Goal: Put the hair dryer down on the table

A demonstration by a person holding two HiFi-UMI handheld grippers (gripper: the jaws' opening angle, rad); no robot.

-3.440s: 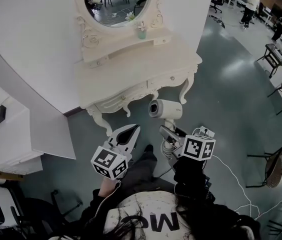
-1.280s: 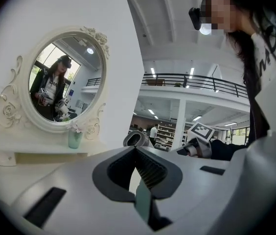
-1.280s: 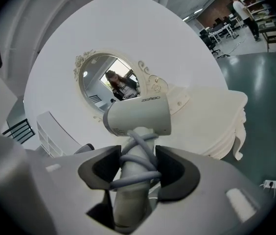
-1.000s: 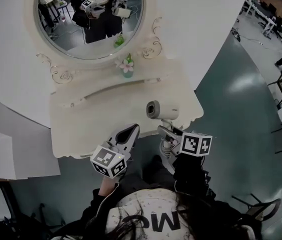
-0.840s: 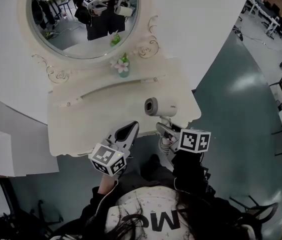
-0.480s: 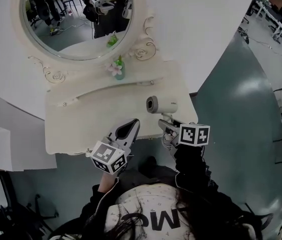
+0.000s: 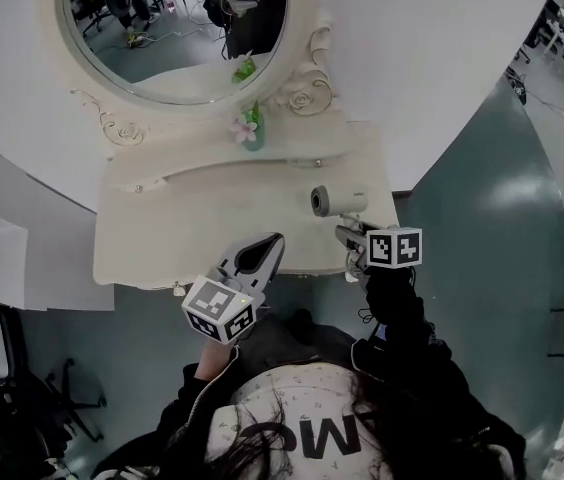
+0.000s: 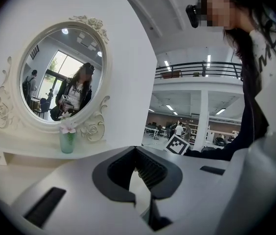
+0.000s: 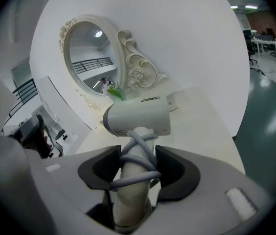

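Observation:
The white hair dryer (image 7: 337, 201) hangs over the right end of the cream dressing table (image 7: 182, 228), nozzle pointing left. My right gripper (image 7: 355, 236) is shut on its handle. In the right gripper view the handle (image 9: 134, 177), wound with grey cord, is squeezed between the dark pads (image 9: 171, 169), and the dryer's body (image 9: 138, 116) sits just past them above the tabletop (image 9: 201, 116). Whether the dryer touches the table I cannot tell. My left gripper (image 7: 276, 239) hovers at the table's front edge, shut with nothing in it; its tips (image 8: 135, 151) meet in the left gripper view.
An oval mirror (image 7: 177, 28) in a carved frame stands at the table's back, with a small green vase of flowers (image 7: 252, 133) in front of it. A white curved wall (image 7: 432, 58) rises behind. Grey-green floor (image 7: 502, 268) lies to the right, and dark chair legs (image 7: 62, 408) stand at the lower left.
My right gripper has carried the hair dryer forward and down, from the table's front edge to over its right end. The left gripper has moved slightly forward to the front edge.

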